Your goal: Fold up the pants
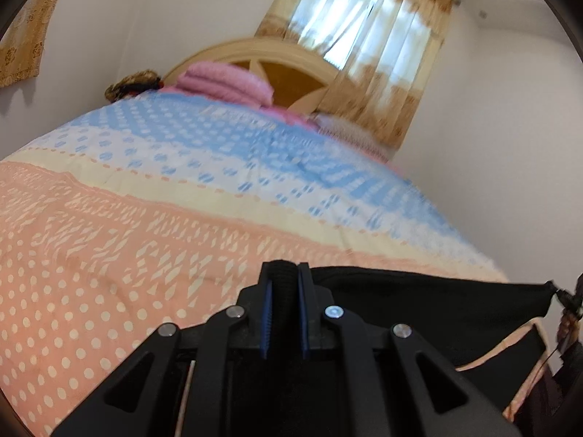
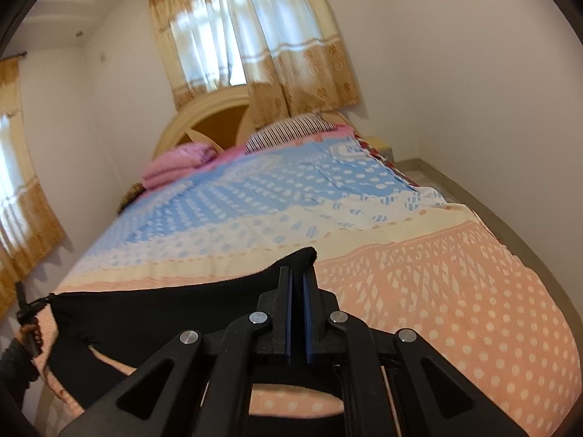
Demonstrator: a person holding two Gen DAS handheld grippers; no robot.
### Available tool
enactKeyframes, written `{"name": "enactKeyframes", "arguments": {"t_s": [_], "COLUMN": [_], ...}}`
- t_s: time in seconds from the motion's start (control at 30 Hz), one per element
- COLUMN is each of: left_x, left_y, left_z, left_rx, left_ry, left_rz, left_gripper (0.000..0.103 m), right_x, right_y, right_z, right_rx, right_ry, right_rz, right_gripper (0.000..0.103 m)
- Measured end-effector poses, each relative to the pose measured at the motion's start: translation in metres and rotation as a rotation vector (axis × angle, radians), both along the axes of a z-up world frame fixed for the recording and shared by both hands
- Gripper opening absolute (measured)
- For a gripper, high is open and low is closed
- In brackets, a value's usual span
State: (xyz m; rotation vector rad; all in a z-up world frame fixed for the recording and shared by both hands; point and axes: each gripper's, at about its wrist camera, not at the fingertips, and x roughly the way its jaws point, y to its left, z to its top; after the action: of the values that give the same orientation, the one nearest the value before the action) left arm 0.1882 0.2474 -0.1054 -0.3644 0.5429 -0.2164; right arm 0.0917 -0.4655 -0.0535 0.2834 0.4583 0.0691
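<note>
Black pants (image 1: 419, 302) hang stretched between my two grippers above the near end of the bed. In the left wrist view my left gripper (image 1: 285, 273) is shut on a bunched black edge of the pants, which run off to the right where the other gripper (image 1: 568, 300) pinches their far corner. In the right wrist view my right gripper (image 2: 298, 273) is shut on the pants (image 2: 153, 313), a black fold poking out past its tips. The cloth stretches left to the left gripper (image 2: 27, 309), held by a hand. The lower part of the pants hangs out of sight.
The bed's quilt (image 1: 145, 218) is peach with white dots near me and blue farther off. Folded pink blankets (image 1: 226, 82) and a striped pillow (image 2: 291, 127) lie by the wooden headboard (image 2: 215, 116). Curtained windows (image 2: 247, 36) and white walls surround the bed; floor (image 2: 484, 204) shows at right.
</note>
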Motion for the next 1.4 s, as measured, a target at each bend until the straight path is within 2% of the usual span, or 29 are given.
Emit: {"name": "enactKeyframes", "arguments": {"t_s": [0.1, 0.27, 0.5, 0.67, 0.93, 1.13, 1.33, 1.4], "left_x": [-0.019, -0.056, -0.101, -0.117, -0.136, -0.147, -0.153, -0.158], "left_y": [0.004, 0.005, 0.015, 0.021, 0.012, 0.015, 0.015, 0.016], "left_z": [0.004, 0.001, -0.031, -0.052, -0.071, -0.07, -0.071, -0.071], "left_rx": [-0.026, -0.039, -0.044, -0.037, 0.086, 0.117, 0.129, 0.151], "left_ry": [-0.044, -0.085, -0.063, -0.039, -0.031, -0.045, -0.046, -0.041], "left_rz": [-0.017, -0.062, -0.081, -0.083, -0.111, -0.102, -0.112, -0.112], "left_gripper": [0.013, 0.013, 0.013, 0.013, 0.014, 0.019, 0.019, 0.023], "right_x": [-0.024, -0.054, -0.087, -0.099, -0.104, -0.112, -0.122, -0.126], "right_y": [-0.003, -0.01, -0.021, -0.027, -0.03, -0.028, -0.03, -0.031], "right_z": [-0.001, -0.016, -0.045, -0.063, -0.09, -0.088, -0.095, -0.096], "right_rx": [0.028, 0.048, 0.089, 0.087, 0.064, 0.045, 0.05, 0.047], "right_ry": [-0.024, -0.004, 0.048, 0.108, 0.213, 0.218, 0.229, 0.229], "right_rz": [0.004, -0.008, -0.056, -0.093, -0.14, -0.149, -0.157, -0.166], "right_gripper": [0.005, 0.005, 0.005, 0.005, 0.005, 0.005, 0.005, 0.005]}}
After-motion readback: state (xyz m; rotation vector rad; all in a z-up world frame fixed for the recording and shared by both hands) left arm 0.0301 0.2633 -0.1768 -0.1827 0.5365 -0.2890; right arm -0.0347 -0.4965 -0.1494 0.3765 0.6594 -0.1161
